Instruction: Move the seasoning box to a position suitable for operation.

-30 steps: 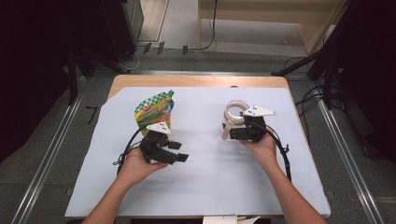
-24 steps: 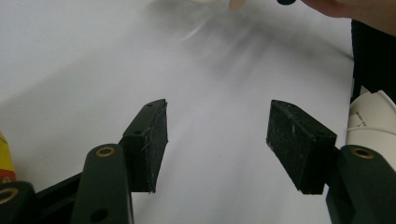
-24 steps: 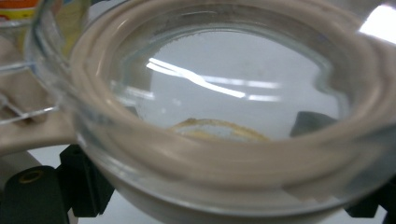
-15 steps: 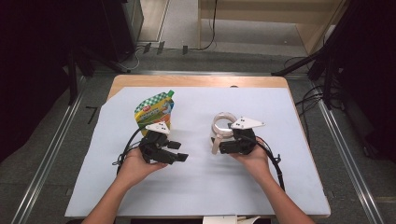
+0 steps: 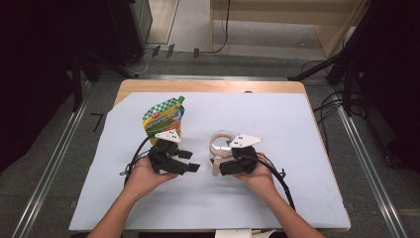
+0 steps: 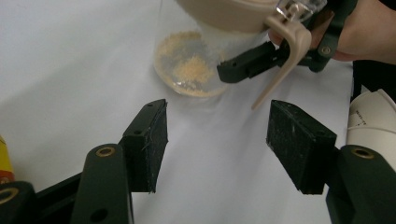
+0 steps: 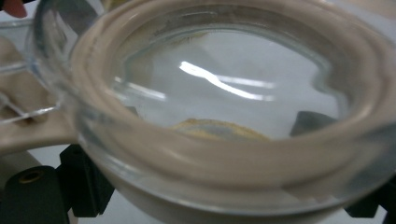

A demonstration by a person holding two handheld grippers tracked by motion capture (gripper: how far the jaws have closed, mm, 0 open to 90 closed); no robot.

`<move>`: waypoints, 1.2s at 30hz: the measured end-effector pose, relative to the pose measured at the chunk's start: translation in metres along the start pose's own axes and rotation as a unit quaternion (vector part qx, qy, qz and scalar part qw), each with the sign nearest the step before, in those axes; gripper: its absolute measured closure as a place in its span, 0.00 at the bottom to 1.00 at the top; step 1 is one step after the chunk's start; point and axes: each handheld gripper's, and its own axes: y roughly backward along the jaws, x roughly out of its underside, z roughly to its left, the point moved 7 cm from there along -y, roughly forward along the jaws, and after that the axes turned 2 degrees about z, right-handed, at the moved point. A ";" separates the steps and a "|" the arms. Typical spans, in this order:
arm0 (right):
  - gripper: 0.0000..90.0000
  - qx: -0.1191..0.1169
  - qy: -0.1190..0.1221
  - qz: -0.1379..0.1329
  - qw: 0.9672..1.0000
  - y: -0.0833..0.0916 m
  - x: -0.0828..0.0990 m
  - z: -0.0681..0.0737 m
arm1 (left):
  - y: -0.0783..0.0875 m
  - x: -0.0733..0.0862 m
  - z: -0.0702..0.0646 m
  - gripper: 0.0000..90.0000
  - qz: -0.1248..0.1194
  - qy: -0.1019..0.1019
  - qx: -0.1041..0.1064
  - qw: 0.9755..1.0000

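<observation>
Two grippers are being held over the table: the right gripper (image 5: 218, 166), clamped on a clear lidded jar (image 5: 221, 143), is being carried leftward toward the idle, half-open, empty left gripper (image 5: 190, 161) beside the green pouch (image 5: 163, 116).

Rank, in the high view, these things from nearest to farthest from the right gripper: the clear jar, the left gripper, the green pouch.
1. The clear jar: held in the right gripper, right at its jaws.
2. The left gripper: to its left, across a small gap of bare sheet.
3. The green pouch: farthest, standing up-left, behind the left gripper.
</observation>
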 end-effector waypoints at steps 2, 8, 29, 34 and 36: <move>0.13 -0.004 0.005 0.002 1.000 -0.002 0.001 0.005 | 0.000 0.000 0.000 0.44 0.000 0.000 0.000 1.000; 0.13 -0.007 0.019 0.014 1.000 -0.010 0.007 0.014 | 0.000 0.000 0.000 0.44 0.000 0.000 -0.001 1.000; 0.11 -0.009 0.002 0.034 0.999 -0.005 0.015 0.015 | 0.000 0.000 -0.001 0.44 0.000 -0.001 0.000 1.000; 0.15 0.004 0.016 0.049 0.999 0.007 0.019 0.016 | -0.001 0.000 -0.001 0.44 0.000 -0.002 0.002 1.000; 0.17 0.000 0.020 0.054 0.998 0.013 0.021 0.016 | -0.001 0.001 -0.001 0.44 0.003 -0.003 0.001 1.000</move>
